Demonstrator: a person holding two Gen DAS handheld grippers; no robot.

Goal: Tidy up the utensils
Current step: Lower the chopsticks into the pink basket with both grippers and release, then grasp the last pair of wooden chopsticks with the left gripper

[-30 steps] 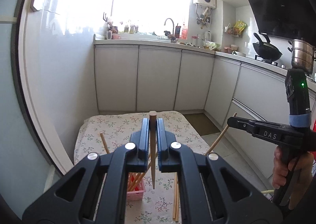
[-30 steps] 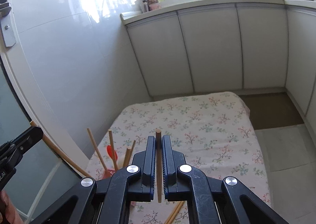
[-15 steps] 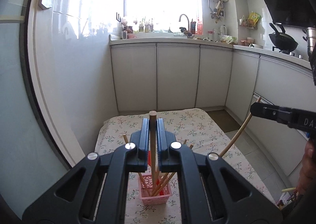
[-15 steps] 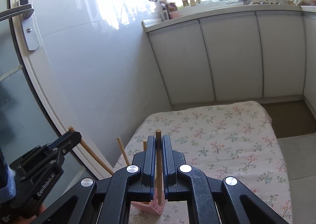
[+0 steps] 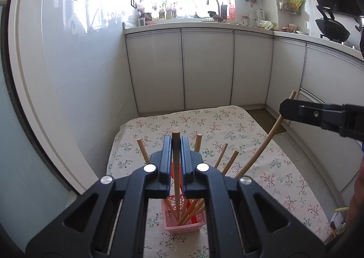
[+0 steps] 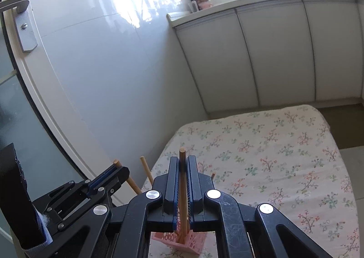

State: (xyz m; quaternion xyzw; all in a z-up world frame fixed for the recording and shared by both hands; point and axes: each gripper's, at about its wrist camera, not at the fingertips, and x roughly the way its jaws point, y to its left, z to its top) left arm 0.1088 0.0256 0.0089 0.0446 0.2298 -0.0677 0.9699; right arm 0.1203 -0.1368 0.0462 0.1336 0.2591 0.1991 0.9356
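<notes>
Each claw, left (image 5: 175, 144) and right (image 6: 182, 162), is clamped on 1 upright chopstick (image 5: 175, 155) above the pink basket (image 5: 182, 227).

Both grippers tilt gently downward, side by side. The left gripper (image 5: 175, 144) has its jaws pinched tight on a thin stick, and the right gripper (image 6: 182, 163) is clamped the same way on another, just to its right.

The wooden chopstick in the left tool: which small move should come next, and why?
Probably lower it a little further, then open. The left tool is shut on the wooden chopstick, whose lower end already points into the pink plastic lattice basket holding other chopsticks.
</notes>
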